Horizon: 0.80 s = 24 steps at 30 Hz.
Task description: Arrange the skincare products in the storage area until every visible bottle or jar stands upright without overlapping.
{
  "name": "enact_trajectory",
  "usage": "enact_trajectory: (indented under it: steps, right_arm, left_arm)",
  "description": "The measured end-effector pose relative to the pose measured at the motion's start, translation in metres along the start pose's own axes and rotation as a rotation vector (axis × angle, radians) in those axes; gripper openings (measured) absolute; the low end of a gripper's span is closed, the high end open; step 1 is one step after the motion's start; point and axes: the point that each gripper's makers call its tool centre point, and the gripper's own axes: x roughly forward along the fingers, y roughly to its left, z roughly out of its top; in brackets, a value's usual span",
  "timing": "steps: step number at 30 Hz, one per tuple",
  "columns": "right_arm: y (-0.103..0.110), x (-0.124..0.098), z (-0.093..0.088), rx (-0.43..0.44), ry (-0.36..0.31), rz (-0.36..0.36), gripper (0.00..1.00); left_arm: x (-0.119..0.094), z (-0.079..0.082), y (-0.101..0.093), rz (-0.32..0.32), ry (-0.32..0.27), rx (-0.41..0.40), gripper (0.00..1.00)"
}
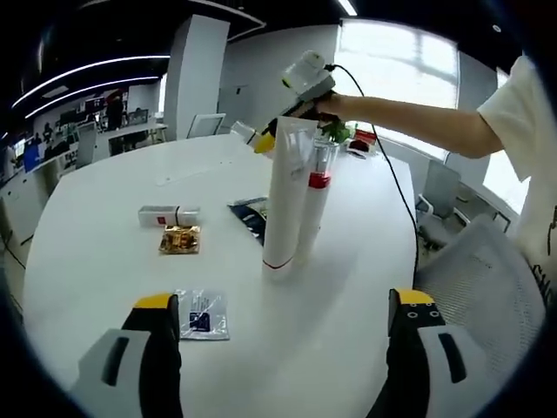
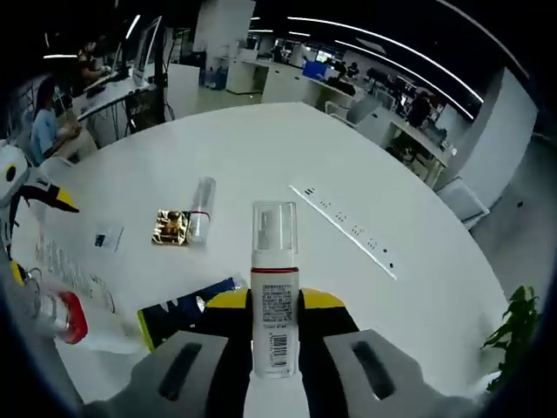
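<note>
A round white table (image 1: 104, 252) carries everything. In the left gripper view a tall white tube (image 1: 285, 196) stands upright on its cap near the middle of the table, a thin red line ringing it low down. Touching its far side is a slimmer pump bottle (image 1: 318, 196) with a clear cap and a red band. The right gripper (image 1: 280, 131) reaches in from above at the tops of these two, a person's bare forearm behind it. In the right gripper view its jaws are closed on the pump bottle (image 2: 275, 296), whose white label bears small print and a barcode too fine to read.

A dark blue flat packet (image 1: 252, 216) lies just behind the tube. To the left lies a small bottle on its side (image 1: 169, 215), and next to it a gold foil sachet (image 1: 179, 239). A clear plastic sachet (image 1: 203, 314) with blue print, unreadable, lies nearest the left gripper (image 1: 283, 324), whose yellow-tipped jaws are spread wide and hold nothing.
</note>
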Motion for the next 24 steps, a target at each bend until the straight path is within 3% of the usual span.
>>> enact_trajectory:
  steps: [12, 24]
  right_arm:
    - [0.022, -0.051, 0.011, 0.087, -0.179, -0.082, 0.18]
    - [0.05, -0.095, 0.001, 0.207, -0.313, -0.149, 0.18]
  left_arm:
    - [-0.001, 0.009, -0.014, -0.009, -0.029, 0.001, 0.94]
    - [0.002, 0.012, -0.023, -0.026, -0.036, 0.022, 0.94]
